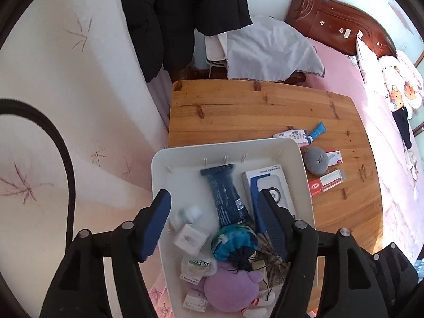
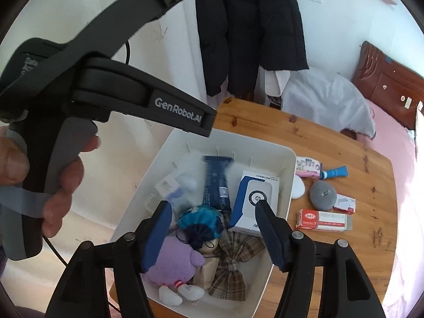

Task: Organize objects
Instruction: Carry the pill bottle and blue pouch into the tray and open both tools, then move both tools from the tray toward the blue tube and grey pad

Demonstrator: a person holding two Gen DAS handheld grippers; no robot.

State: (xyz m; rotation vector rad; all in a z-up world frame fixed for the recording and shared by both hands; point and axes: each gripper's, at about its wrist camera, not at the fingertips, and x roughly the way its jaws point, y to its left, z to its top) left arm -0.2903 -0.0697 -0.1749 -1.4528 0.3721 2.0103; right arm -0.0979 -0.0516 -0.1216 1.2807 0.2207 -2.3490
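Both claws hang over the white bin (image 1: 302, 159) at the near left of the wooden table (image 1: 238, 106); the left claw (image 1: 212, 220) is spread with nothing between its pads, and the right claw (image 2: 212, 228) is spread and empty too. In the bin lie a dark blue tube (image 1: 225, 193), a white and blue box (image 2: 254, 198), a teal drawstring pouch (image 1: 233, 241), a purple plush toy (image 2: 172, 262) and a plaid bow (image 2: 233, 259); some small white packets at about nine o'clock of the tube are blurred, perhaps bottles. Out on the table, at three o'clock of the bin, sit a grey round plush (image 2: 323, 194), a red and white carton (image 2: 323, 220) and a small blue tube (image 2: 335, 172); a hand (image 2: 61, 185) grips the left handle.
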